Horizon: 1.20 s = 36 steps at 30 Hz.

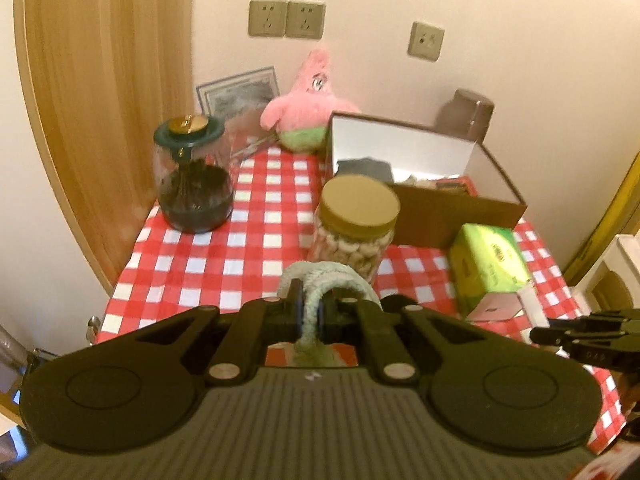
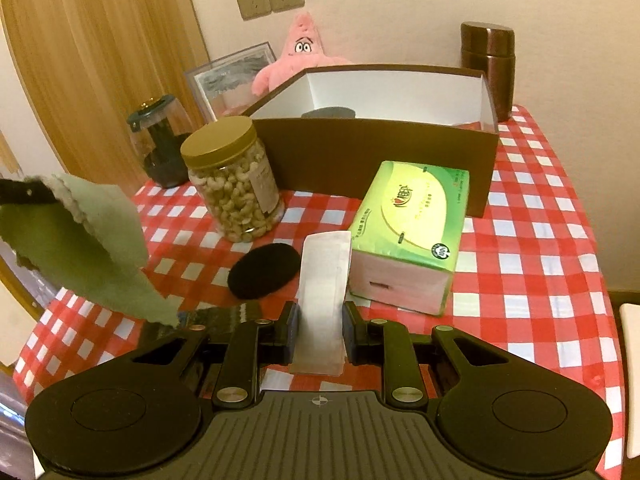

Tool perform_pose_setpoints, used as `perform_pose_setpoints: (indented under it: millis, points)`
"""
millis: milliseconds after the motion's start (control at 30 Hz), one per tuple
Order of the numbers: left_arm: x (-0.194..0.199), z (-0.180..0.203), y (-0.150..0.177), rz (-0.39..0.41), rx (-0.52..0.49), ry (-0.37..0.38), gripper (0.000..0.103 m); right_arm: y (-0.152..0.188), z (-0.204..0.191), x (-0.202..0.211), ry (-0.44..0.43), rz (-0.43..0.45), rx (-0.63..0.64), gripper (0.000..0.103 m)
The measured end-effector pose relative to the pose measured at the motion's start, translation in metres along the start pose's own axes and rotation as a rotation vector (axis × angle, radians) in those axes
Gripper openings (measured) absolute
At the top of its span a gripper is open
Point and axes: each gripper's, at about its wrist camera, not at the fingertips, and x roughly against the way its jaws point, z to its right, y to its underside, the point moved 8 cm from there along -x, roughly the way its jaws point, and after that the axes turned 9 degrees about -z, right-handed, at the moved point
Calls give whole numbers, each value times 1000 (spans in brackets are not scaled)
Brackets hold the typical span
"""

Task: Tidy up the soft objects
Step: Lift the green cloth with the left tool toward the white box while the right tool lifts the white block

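My left gripper point(image 1: 311, 312) is shut on a pale green cloth point(image 1: 320, 284), held above the table's front edge. The cloth also shows in the right wrist view point(image 2: 92, 240), hanging from the left gripper's finger at the left. My right gripper point(image 2: 320, 320) stands around a white tissue pack point(image 2: 324, 292); its jaws sit at the pack's sides, and I cannot tell if they press it. A black round pad point(image 2: 264, 270) lies on the tablecloth. A brown open box point(image 2: 380, 148) holds dark soft items point(image 1: 364, 168). A pink plush star point(image 1: 308, 108) leans on the back wall.
A jar of cashews point(image 2: 236, 184) stands in front of the box. A green tissue box point(image 2: 412, 228) lies right of it. A glass jar with dark contents point(image 1: 192, 176) stands at the left, a brown flask point(image 2: 488, 64) at the back right, a picture frame point(image 1: 240, 92) against the wall.
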Motion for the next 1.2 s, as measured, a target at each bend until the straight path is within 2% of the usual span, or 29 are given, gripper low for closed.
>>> perform_pose_setpoints:
  millis: [333, 733, 967, 1200]
  points:
    - [19, 44, -15, 52, -38, 78, 6, 6, 16, 24, 9, 25, -19, 24]
    - [4, 105, -43, 74, -96, 167, 6, 12, 60, 45, 52, 42, -74, 24]
    - [-12, 129, -71, 101, -106, 171, 6, 0, 95, 52, 94, 49, -75, 24]
    - [-25, 144, -114, 159, -103, 152, 6, -30, 128, 51, 128, 70, -42, 24]
